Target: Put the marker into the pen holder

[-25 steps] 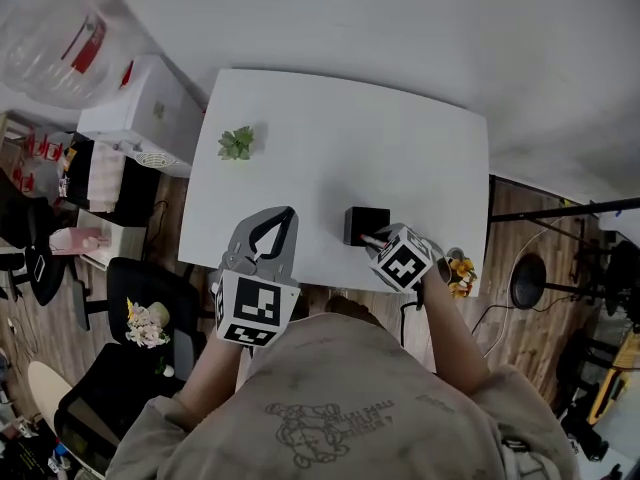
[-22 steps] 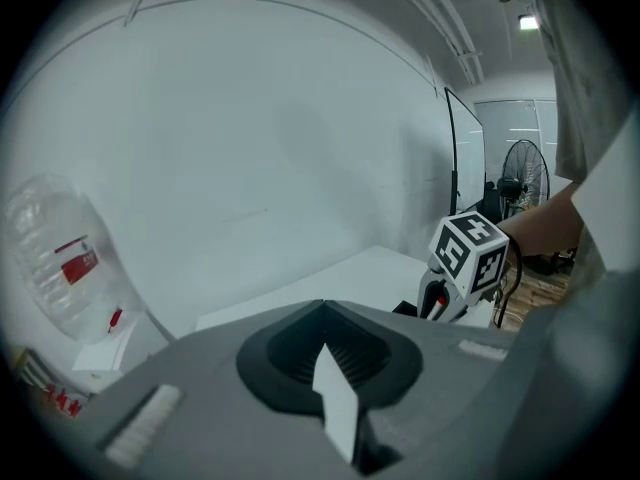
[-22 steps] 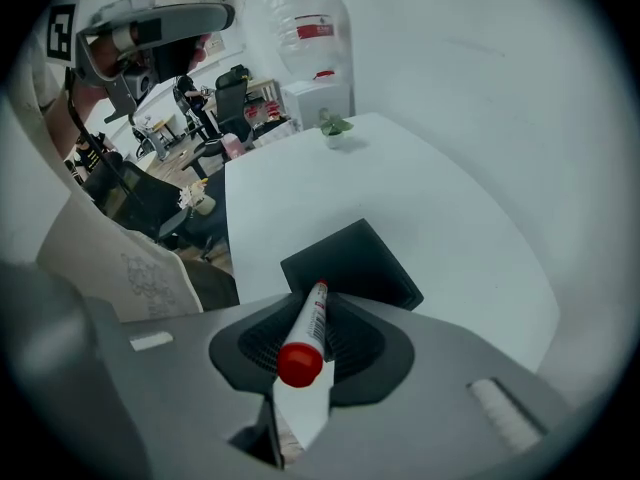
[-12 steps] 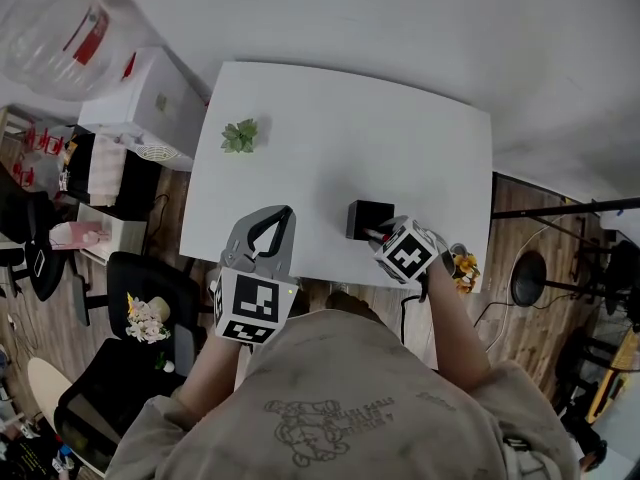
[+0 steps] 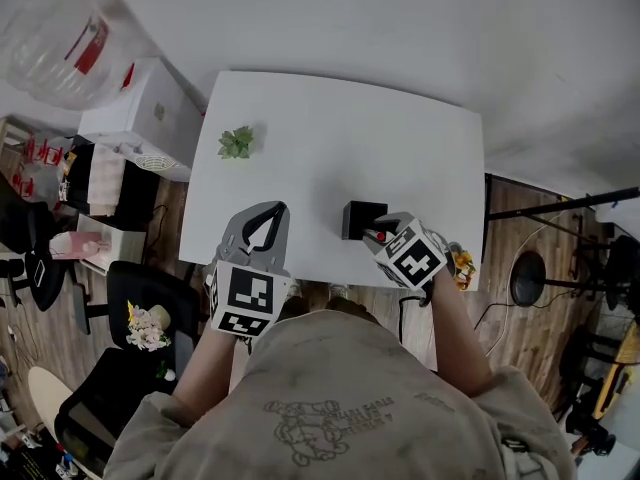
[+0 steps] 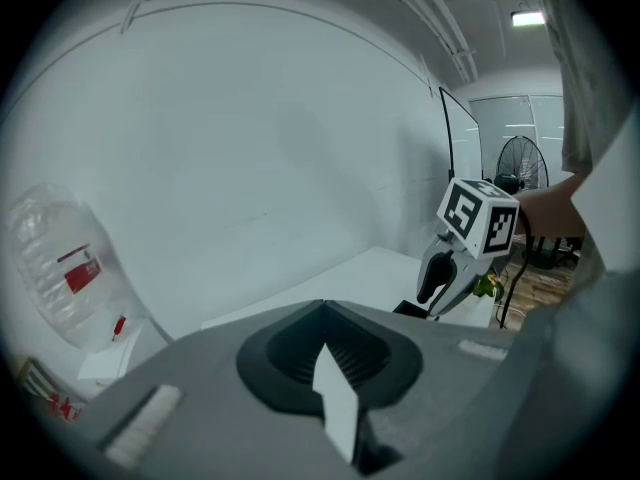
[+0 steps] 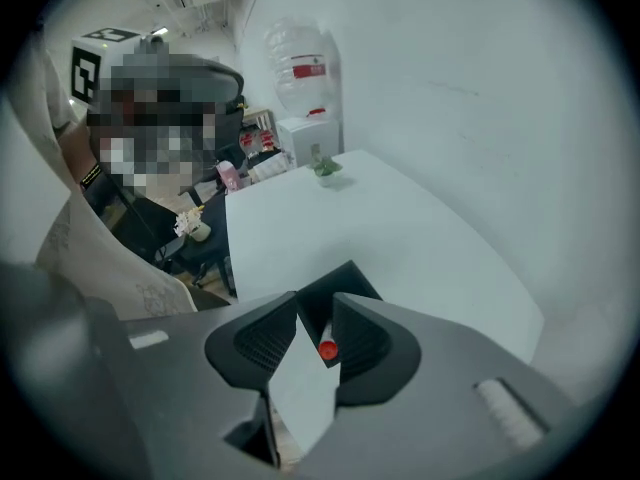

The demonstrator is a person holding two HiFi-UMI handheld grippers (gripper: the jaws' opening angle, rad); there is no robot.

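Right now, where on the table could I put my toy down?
The whole middle and far right of the table is bare, from the little plant across to the right edge. The near edge is crowded: left gripper, pen holder, right gripper.

Open tabletop [image 5: 380,148] between 1 small plant [image 5: 237,142] (far left) and pen holder [image 5: 355,218] near front edge.
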